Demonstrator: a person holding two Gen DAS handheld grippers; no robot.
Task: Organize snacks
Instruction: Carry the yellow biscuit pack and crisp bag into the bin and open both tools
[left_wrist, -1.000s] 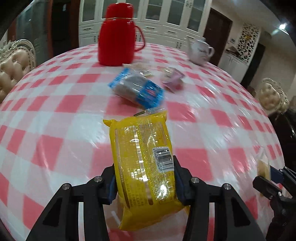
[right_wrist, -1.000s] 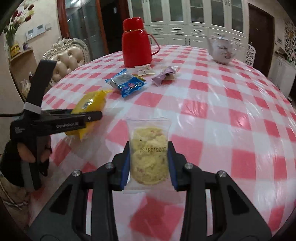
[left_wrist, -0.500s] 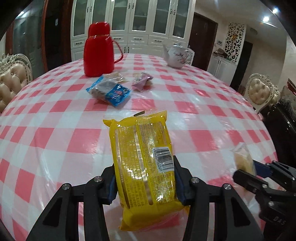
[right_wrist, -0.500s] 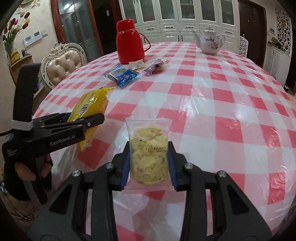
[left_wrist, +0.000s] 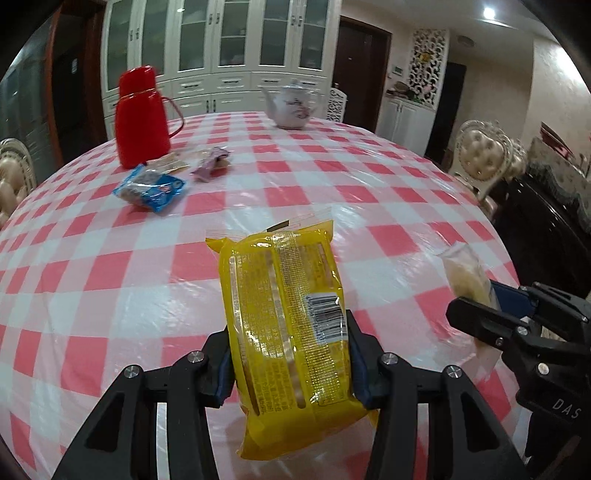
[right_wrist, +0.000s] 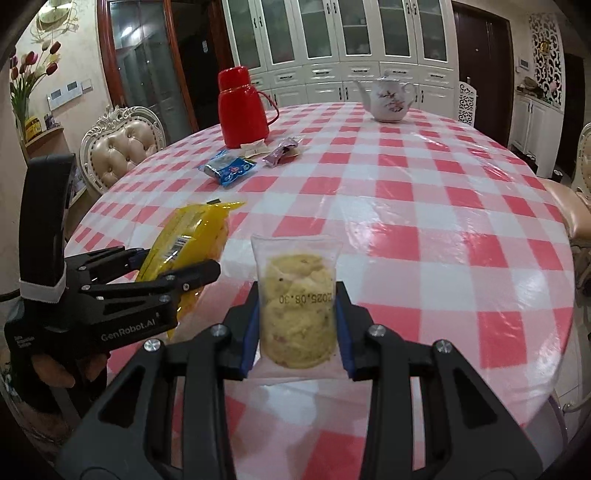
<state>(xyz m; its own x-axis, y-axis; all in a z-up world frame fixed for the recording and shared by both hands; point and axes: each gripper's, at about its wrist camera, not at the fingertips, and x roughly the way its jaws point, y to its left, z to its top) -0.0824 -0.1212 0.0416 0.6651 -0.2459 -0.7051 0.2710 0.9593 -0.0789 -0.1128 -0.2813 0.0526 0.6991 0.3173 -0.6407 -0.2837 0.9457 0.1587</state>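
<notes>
My left gripper (left_wrist: 290, 360) is shut on a yellow snack pack (left_wrist: 284, 325) and holds it above the near edge of the checked table (left_wrist: 369, 192). It also shows in the right wrist view (right_wrist: 192, 240). My right gripper (right_wrist: 297, 325) is shut on a clear bag of yellow pastry (right_wrist: 297, 299), also held above the table's near edge; the bag shows at right in the left wrist view (left_wrist: 467, 277). A blue snack pack (right_wrist: 229, 170), a purple snack pack (right_wrist: 282, 153) and a pale packet (right_wrist: 253, 149) lie near the far side.
A red thermos jug (right_wrist: 242, 107) stands at the back left by the loose snacks. A white teapot (right_wrist: 389, 96) stands at the far edge. Padded chairs stand at the left (right_wrist: 122, 147) and at the right (left_wrist: 480, 155). Cabinets line the back wall.
Both grippers have pulled back toward the table's near edge and risen with their packs still held. The loose snacks and jug now look farther away.
</notes>
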